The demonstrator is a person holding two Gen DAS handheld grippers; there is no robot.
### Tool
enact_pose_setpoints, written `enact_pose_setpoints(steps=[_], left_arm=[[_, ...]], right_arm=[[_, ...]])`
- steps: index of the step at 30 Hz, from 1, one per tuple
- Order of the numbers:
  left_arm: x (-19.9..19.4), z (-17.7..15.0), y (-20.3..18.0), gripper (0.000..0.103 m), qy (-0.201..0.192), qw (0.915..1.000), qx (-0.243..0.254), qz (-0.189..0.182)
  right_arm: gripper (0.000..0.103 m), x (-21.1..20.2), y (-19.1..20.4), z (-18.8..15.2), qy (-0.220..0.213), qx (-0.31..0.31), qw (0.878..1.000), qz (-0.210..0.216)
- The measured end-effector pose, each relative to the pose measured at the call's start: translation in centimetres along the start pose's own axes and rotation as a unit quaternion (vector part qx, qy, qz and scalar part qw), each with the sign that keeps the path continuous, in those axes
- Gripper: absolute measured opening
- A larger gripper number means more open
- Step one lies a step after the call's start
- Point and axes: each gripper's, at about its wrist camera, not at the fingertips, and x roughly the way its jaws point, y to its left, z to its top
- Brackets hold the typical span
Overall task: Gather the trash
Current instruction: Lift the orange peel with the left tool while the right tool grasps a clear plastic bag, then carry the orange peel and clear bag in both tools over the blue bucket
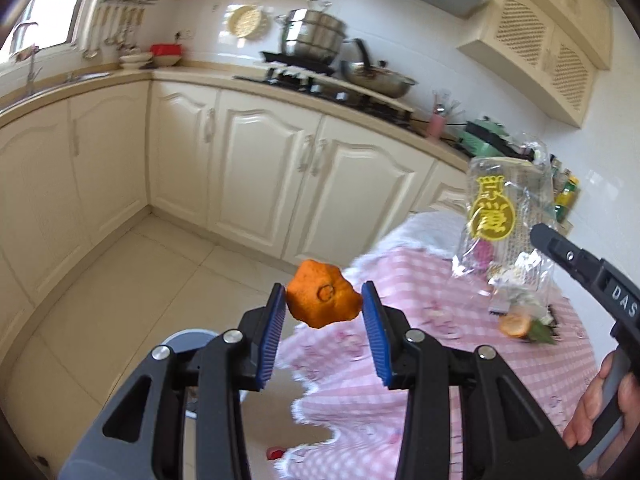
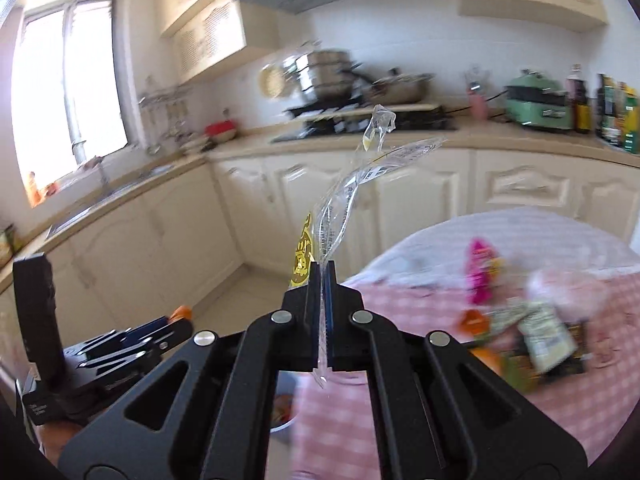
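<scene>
Only leftward, orange peel (image 1: 322,299) pinched between left gripper (image 1: 324,300) fingers; rightward, right gripper (image 2: 321,276) fingers clamping clear wrapper (image 2: 340,200).

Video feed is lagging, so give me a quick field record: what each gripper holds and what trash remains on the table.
left gripper: shut on orange peel, held above the floor beside the table edge
right gripper: shut on clear plastic wrapper, lifted off the table
table: pink checked cloth; orange peel piece, pink wrapper and other packets remain
bin: grey rim below left gripper
</scene>
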Motion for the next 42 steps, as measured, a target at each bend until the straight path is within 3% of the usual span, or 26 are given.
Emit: enact_pose_setpoints(steps=[5,10,18,22,29,32,42], left_arm=[[2.3,-1.8,5.9,0.038,0.028,0.9985,-0.031,0.035],[6.9,-4.7,12.5,0.038,0.077,0.9922,-0.078,0.06],[17.0,-9.0,20.1,0.038,0.161,0.9752,-0.126,0.085],[21.5,-11.2,23.0,0.038,0.186,0.9682,-0.15,0.073],[26.1,-13.7,25.7,0.04,0.199,0.9611,-0.177,0.072],[26.7,-14.4,26.3,0.06,0.2,0.9569,-0.196,0.078],[27.5,-15.3,27.9,0.061,0.228,0.944,-0.214,0.105]], right_arm=[[0.002,6.4,5.0,-3.5,0.062,-0.026,0.997,0.037],[0.002,15.0,9.2,-8.9,0.141,-0.057,0.987,0.053],[0.002,29.1,10.5,-18.6,0.273,-0.042,0.959,0.059],[0.002,34.6,10.2,-22.8,0.322,-0.024,0.945,0.053],[0.002,39.4,9.1,-27.4,0.369,0.011,0.928,0.044],[0.002,40.5,8.5,-28.2,0.379,0.025,0.924,0.045],[0.003,40.9,8.1,-29.9,0.388,0.026,0.92,0.042]])
